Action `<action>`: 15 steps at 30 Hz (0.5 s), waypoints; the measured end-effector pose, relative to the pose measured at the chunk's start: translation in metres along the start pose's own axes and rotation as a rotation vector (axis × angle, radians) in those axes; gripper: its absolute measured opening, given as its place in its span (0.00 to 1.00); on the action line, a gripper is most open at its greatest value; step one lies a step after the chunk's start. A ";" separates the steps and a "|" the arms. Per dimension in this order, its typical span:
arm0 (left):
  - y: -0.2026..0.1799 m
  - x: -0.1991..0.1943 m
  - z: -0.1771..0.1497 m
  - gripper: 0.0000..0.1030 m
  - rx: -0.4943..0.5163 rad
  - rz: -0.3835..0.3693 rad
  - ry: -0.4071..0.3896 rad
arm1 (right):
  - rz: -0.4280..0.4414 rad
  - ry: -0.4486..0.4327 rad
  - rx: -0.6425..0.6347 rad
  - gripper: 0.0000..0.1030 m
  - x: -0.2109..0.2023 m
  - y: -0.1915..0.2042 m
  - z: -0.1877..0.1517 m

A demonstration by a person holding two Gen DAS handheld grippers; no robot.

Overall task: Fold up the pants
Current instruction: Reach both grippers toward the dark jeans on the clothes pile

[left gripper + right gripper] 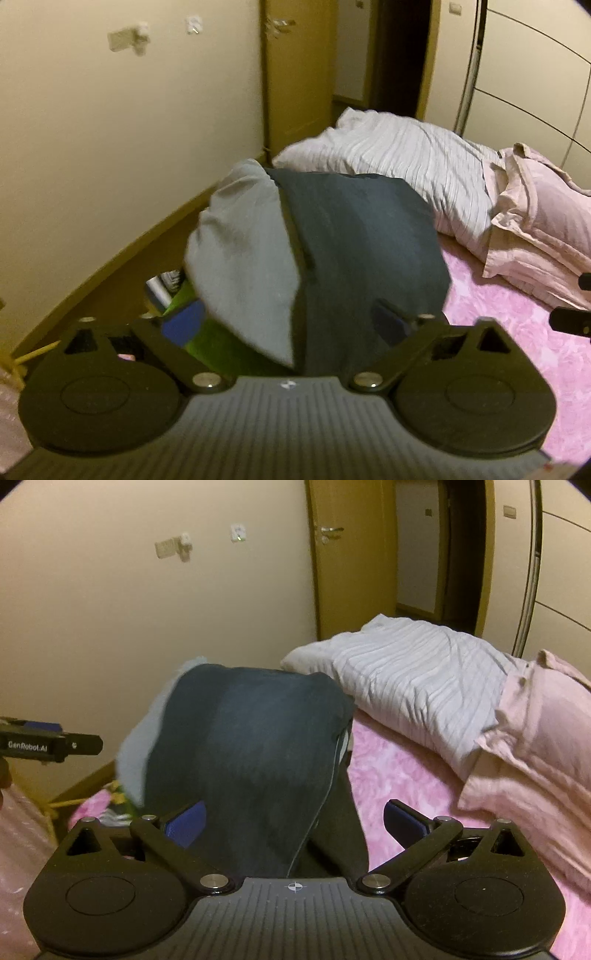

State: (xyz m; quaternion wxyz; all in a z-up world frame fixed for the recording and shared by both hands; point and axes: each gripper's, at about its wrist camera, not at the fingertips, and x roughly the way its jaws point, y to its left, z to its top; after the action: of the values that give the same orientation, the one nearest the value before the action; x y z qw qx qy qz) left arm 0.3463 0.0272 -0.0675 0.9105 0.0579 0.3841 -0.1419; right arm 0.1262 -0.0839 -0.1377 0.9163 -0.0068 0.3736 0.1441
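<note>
Left wrist view: the left gripper stands wide, blue pads either side of the dark pants, cloth between them but unpinched; the pants run toward 12 o'clock, a pale grey lining showing at 10. Right wrist view: the right gripper is equally wide, soft matte pants bunched ahead at 12, over the fluffy pink bedspread. Both hands look equally near.

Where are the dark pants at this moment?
In both wrist views the dark pants fill the centre, bunched on the pink bedspread, left of the striped pillow, with grey cloth on their left.
</note>
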 end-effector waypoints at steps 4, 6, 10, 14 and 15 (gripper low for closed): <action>0.011 0.064 0.028 0.84 0.034 -0.066 0.025 | -0.009 0.024 0.022 0.86 0.058 -0.010 0.023; 0.011 0.089 0.037 0.83 0.048 -0.104 0.030 | 0.003 0.031 0.045 0.83 0.085 -0.020 0.033; 0.009 0.131 0.052 0.72 0.079 -0.152 0.054 | 0.019 0.055 0.085 0.78 0.138 -0.040 0.052; 0.008 0.144 0.058 0.57 0.072 -0.210 0.051 | 0.033 0.090 0.134 0.74 0.184 -0.056 0.062; 0.005 0.144 0.059 0.53 0.086 -0.216 0.046 | 0.033 0.101 0.149 0.73 0.194 -0.060 0.063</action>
State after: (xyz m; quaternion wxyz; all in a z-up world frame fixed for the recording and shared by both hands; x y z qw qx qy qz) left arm 0.4839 -0.0117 -0.1291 0.8775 0.0584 0.4025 -0.2542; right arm 0.3175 -0.0839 -0.2308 0.8917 0.0604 0.4292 0.1303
